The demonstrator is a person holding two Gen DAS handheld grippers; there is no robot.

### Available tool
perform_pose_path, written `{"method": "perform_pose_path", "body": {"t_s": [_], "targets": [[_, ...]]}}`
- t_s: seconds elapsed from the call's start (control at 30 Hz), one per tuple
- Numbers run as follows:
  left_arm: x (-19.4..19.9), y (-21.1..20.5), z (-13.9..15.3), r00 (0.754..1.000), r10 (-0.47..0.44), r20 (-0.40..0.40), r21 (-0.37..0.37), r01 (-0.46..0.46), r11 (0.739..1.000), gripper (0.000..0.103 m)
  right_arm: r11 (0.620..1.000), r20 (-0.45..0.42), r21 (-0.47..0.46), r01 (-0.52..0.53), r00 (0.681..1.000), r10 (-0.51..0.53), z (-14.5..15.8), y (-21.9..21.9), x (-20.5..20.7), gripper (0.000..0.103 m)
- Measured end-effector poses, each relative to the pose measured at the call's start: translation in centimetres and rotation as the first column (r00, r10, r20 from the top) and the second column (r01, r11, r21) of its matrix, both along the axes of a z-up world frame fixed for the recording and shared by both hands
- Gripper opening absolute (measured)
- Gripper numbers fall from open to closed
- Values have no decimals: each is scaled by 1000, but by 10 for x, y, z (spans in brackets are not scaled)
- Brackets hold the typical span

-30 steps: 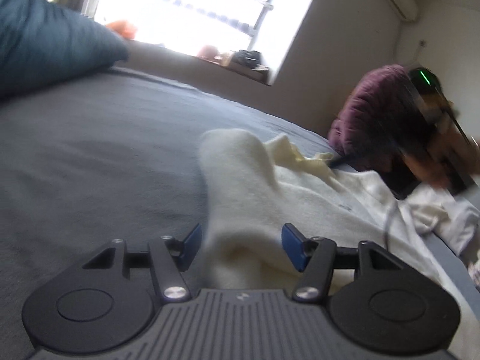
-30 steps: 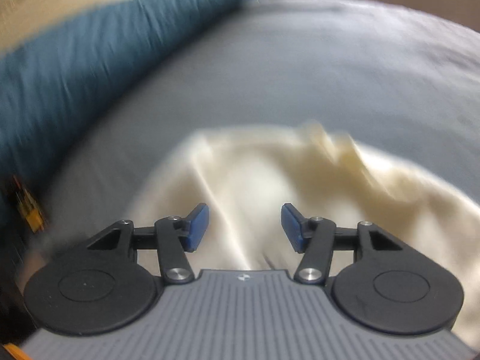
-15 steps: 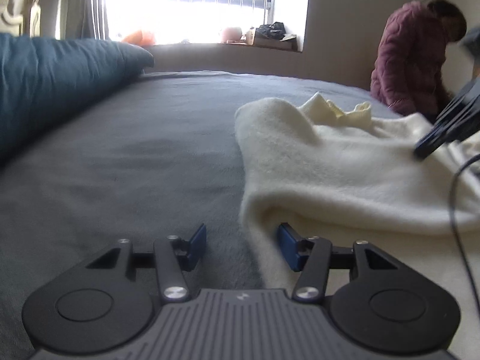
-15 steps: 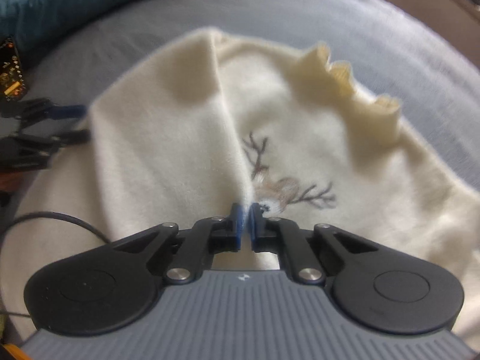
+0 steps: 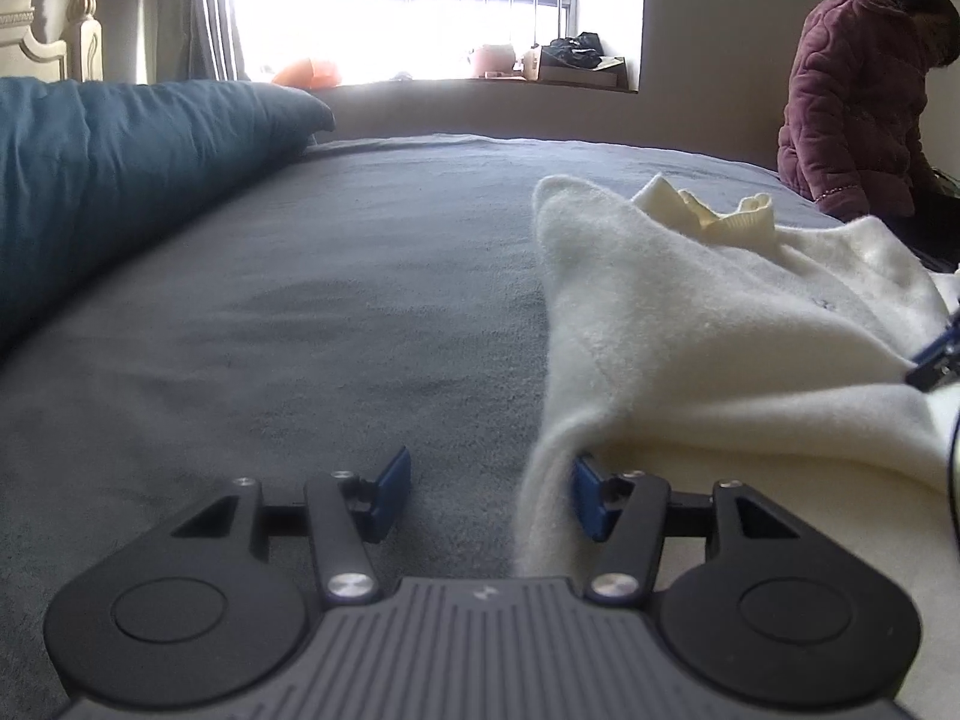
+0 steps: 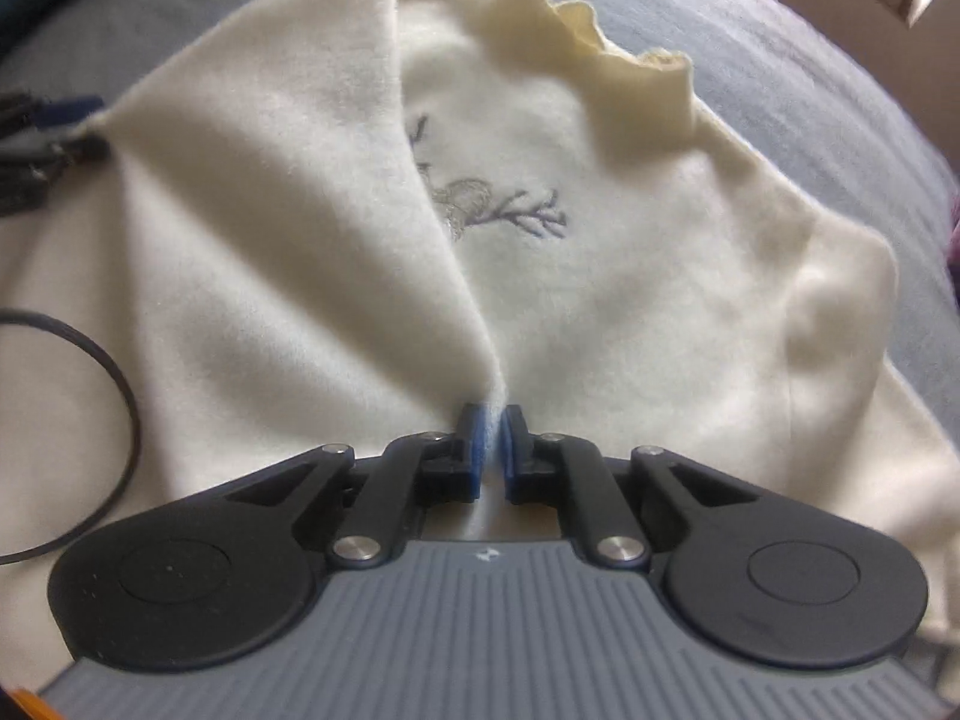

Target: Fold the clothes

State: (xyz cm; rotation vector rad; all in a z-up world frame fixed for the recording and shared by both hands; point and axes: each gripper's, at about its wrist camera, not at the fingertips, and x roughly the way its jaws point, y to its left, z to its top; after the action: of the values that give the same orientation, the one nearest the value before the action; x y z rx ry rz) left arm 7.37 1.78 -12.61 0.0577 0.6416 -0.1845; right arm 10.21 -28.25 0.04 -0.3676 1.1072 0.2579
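A cream sweater [image 5: 690, 330] with a ruffled collar [image 6: 600, 42] and an embroidered deer [image 6: 492, 210] lies on the grey bed [image 5: 300, 330]. My right gripper [image 6: 492, 420] is shut on a pinched ridge of the sweater [image 6: 600, 300] below the deer; its blue tip [image 5: 936, 354] shows at the right edge of the left wrist view. My left gripper [image 5: 489, 480] sits low at the sweater's left edge. Its jaws are opening slightly, and a fold of the hem stands between them against the right pad [image 5: 591, 498], while the left pad is clear of it. The left gripper [image 6: 54, 120] also shows at the sweater's far left.
A blue duvet [image 5: 120, 150] is piled at the left of the bed. A person in a purple jacket [image 5: 858, 102] bends over beyond the bed's far right. A black cable [image 6: 114, 372] loops over the sweater at left. A cluttered windowsill [image 5: 540, 66] runs behind.
My right gripper came down over the sweater and closed on a ridge of it. My left gripper shifted left, so the sweater's edge now sits by its right pad.
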Motion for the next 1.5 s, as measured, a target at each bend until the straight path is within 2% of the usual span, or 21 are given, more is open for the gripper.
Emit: {"method": "perform_pose_path", "body": {"t_s": [0.13, 0.23, 0.3, 0.4, 0.47, 0.53, 0.57, 0.7, 0.77, 0.8, 0.97, 1.07, 1.13, 1.2, 1.33, 1.4, 1.5], "targets": [[-24, 21, 16, 999, -50, 20, -61, 51, 997, 58, 999, 20, -39, 17, 1000, -16, 23, 3, 3, 14], [-36, 35, 30, 995, -53, 83, -118, 63, 991, 56, 999, 139, -41, -27, 990, 32, 55, 17, 5, 15], [-28, 37, 35, 994, -49, 97, -148, 63, 987, 55, 997, 220, -45, -58, 973, 66, 77, 27, 7, 15], [-2, 23, 30, 998, -41, 49, -177, 49, 983, 54, 975, 287, 39, -220, 937, 200, 83, 74, 21, 13], [9, 14, 22, 999, -47, 13, -166, 49, 985, 51, 927, 321, 52, -370, 885, 336, 74, 115, 28, 12], [13, 7, 14, 999, -44, -10, -145, 43, 988, 50, 882, 326, 60, -467, 844, 425, 57, 147, 36, 12], [14, 4, 10, 999, -43, -21, -135, 39, 990, 50, 870, 315, 71, -488, 839, 444, 44, 158, 43, 11], [13, 15, -1, 999, -26, -37, -194, 18, 981, 53, 911, 245, 44, -411, 888, 389, -23, 157, 88, 9], [12, 19, -4, 999, -29, -32, -222, 21, 975, 53, 922, 242, 133, -363, 914, 325, -21, 147, 99, 9], [10, 20, -5, 999, -28, -28, -228, 21, 974, 53, 929, 240, 148, -339, 924, 298, -13, 146, 99, 9], [5, 22, -11, 1000, -21, 3, -238, 21, 971, 53, 914, 308, 219, -340, 913, 266, 18, 155, 99, 9], [3, 27, -13, 1000, -21, 11, -253, 23, 967, 53, 949, 300, 162, -272, 929, 215, -2, 166, 138, 8], [3, 32, -15, 1000, -22, 16, -279, 26, 960, 53, 970, 273, 158, -184, 952, 136, -19, 160, 167, 0], [4, 37, -18, 1000, -23, 19, -311, 27, 950, 53, 974, 251, 193, -115, 966, 65, -28, 153, 188, 0], [6, 42, -21, 1000, -22, 20, -339, 28, 941, 53, 963, 257, 260, -68, 967, -1, -8, 146, 184, 0], [7, 43, -21, 1000, -22, 18, -342, 27, 939, 53, 960, 289, 276, -54, 957, -30, 20, 133, 168, 0], [8, 43, -20, 1000, -22, 15, -341, 26, 940, 53, 972, 321, 234, -10, 945, -67, 69, 97, 139, 2]]}}
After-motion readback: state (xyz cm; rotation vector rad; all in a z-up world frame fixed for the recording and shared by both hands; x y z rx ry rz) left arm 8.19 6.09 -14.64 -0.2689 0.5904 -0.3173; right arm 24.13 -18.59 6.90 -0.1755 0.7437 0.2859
